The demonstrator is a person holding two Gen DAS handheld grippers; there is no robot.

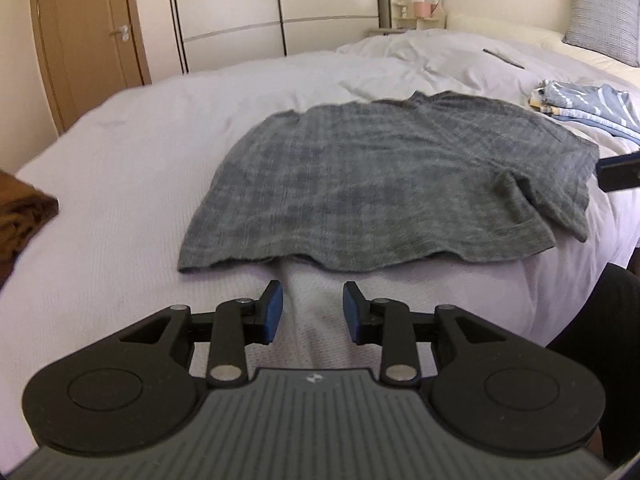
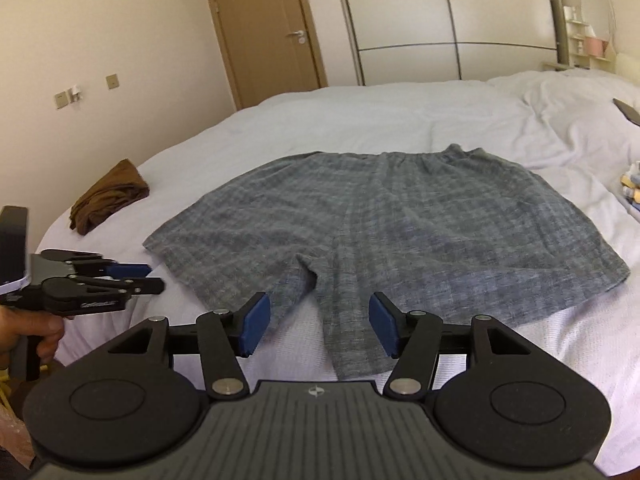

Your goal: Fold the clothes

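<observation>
step: grey shorts (image 2: 384,216) spread flat near bed (image 1: 120,152) front edge, unfolded | left gripper (image 1: 313,310), right gripper (image 2: 316,326): both spread, empty | next: likely pinch hems, fold

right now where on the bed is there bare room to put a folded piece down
Bare sheet lies between the grey shorts and the brown garment, and beyond the shorts' waistband toward the wardrobe. It is crowded on the other side, by the striped folded clothes.
</observation>
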